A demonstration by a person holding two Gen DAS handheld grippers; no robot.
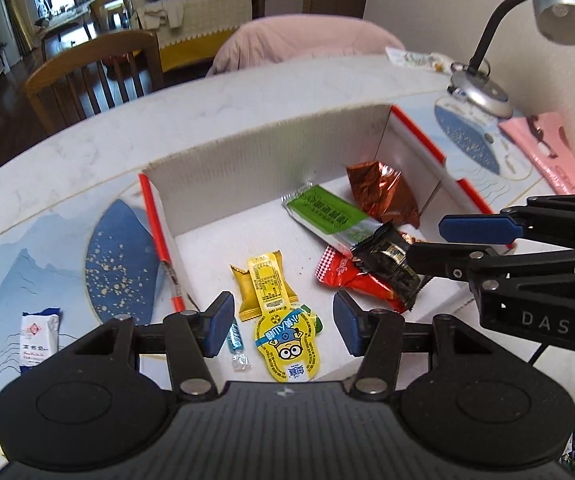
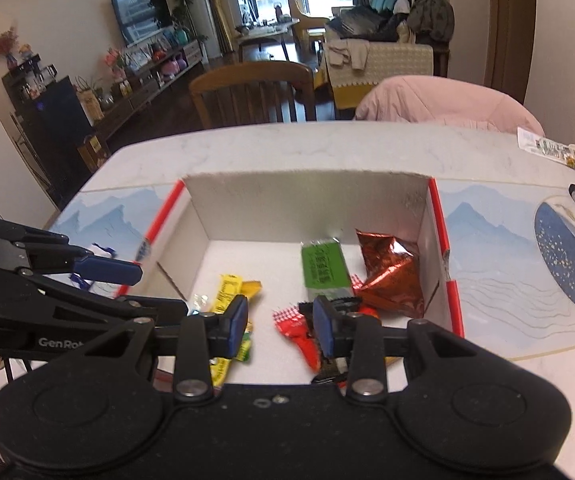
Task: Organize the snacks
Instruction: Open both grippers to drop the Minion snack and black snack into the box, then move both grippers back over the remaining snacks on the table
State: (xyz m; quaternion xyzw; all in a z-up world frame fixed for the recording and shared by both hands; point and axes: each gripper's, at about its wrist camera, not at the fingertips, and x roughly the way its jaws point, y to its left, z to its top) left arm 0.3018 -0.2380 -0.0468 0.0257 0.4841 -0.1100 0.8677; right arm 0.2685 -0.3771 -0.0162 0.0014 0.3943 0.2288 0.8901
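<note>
A white cardboard box with red edges holds several snacks: a yellow minion packet, a gold wrapper, a green bar, a copper foil bag, a red packet and a dark packet. My left gripper is open and empty over the box's near side. My right gripper is open and empty above the red packet; it reaches in from the right in the left wrist view. The box shows the same snacks in the right wrist view.
A white snack packet and a small blue candy lie on the blue placemat left of the box. A desk lamp and a pink packet are at the right. A wooden chair and a pink-covered chair stand behind the table.
</note>
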